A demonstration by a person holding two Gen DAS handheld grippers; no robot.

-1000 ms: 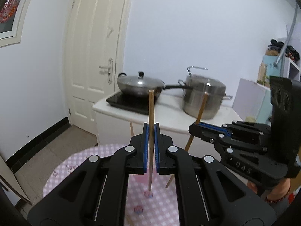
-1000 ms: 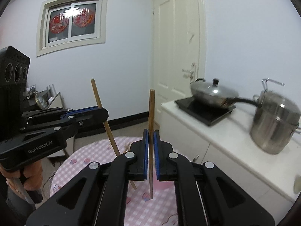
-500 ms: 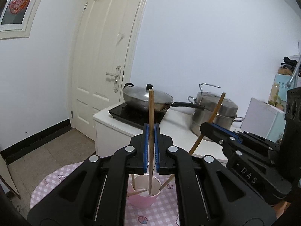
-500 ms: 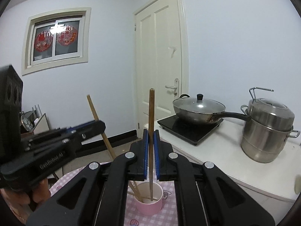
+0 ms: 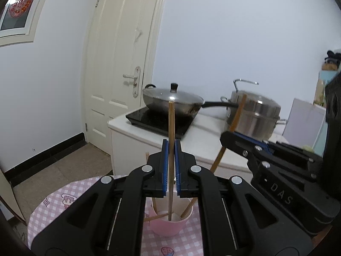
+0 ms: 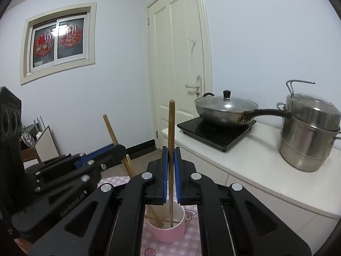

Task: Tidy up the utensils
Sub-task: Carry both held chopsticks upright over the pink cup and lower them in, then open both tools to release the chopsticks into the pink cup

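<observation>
Both our grippers hold chopsticks over the cup.
Our left gripper (image 5: 171,166) and right gripper (image 6: 170,168) each clamp an upright light wooden chopstick (image 5: 171,128), tips inside the round pink plastic cup (image 6: 168,233).

Right claw (image 6: 170,170) pinches chopstick (image 6: 171,128) — tip in pink cup (image 6: 168,232).

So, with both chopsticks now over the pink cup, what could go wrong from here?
1. The pink cup looks small and light. A tilted chopstick, like the one in the left gripper, may push its rim and tip it.
2. The right gripper holds its chopstick high above the cup; on release it could lean over the rim and fall out.
3. Chopsticks already inside may block the new ones.
</observation>
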